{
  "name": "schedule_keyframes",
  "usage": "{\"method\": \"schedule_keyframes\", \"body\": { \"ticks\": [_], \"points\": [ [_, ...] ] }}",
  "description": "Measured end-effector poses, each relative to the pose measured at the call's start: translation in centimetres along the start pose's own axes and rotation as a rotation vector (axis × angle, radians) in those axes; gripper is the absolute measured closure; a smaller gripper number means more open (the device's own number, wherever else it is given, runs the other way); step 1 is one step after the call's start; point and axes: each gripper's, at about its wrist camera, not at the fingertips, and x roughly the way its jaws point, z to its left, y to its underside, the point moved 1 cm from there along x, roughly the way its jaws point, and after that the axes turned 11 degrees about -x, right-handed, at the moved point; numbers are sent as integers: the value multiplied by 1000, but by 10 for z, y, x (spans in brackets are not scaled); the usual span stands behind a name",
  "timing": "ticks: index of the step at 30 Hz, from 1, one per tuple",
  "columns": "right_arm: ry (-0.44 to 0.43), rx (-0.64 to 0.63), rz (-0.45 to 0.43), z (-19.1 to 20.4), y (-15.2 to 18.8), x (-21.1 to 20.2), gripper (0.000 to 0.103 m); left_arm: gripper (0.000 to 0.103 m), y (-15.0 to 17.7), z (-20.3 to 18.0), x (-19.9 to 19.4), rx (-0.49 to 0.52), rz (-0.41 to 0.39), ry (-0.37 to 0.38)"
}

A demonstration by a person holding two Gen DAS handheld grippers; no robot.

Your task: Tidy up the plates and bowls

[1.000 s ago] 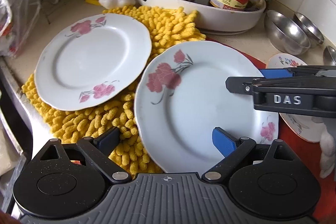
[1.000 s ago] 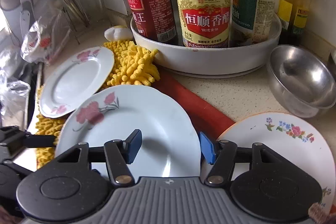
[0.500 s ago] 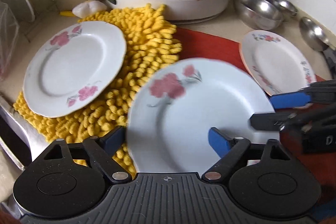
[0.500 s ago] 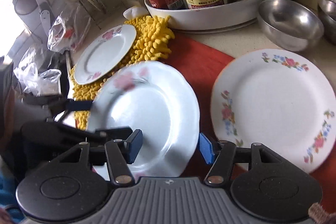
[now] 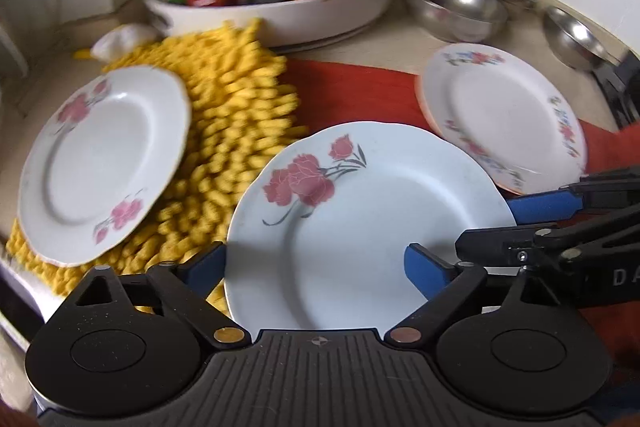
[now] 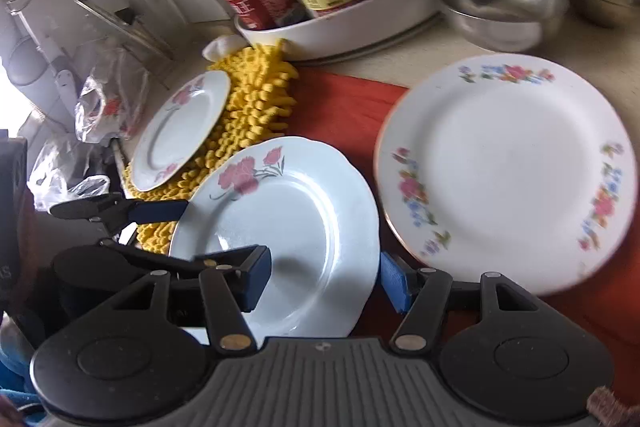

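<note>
A white plate with a red carnation is held between both grippers, one on each edge. My left gripper is shut on its left edge; my right gripper is shut on its right edge. The plate is lifted and tilted above a red cloth. A second carnation plate lies on a yellow chenille mat. A plate with small multicoloured flowers lies on the red cloth at the right.
A white tray with several sauce bottles stands at the back. Steel bowls sit at the back right by the tiled wall. Plastic bags and pot lids lie at the far left.
The carnation plate has been lifted off the yellow mat and carried right and toward me, over the red cloth. Both grippers moved with it. The flowered plate has come fully into view.
</note>
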Motion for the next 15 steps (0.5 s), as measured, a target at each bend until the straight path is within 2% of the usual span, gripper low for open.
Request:
{"method": "schedule_keyframes", "body": {
  "ticks": [4, 7, 11, 14, 15],
  "points": [
    [42, 15, 14, -7, 11, -18, 46, 5, 10, -20, 4, 79, 18, 30],
    [59, 53, -4, -13, 10, -20, 47, 2, -2, -18, 15, 49, 4, 14],
    [19, 106, -21, -19, 2, -9, 48, 14, -12, -3, 14, 49, 23, 21],
    [65, -4, -20, -10, 9, -25, 48, 16, -11, 6, 4, 68, 23, 11],
    [87, 0, -22, -14, 12, -34, 48, 16, -13, 6, -1, 71, 9, 9]
  ]
}}
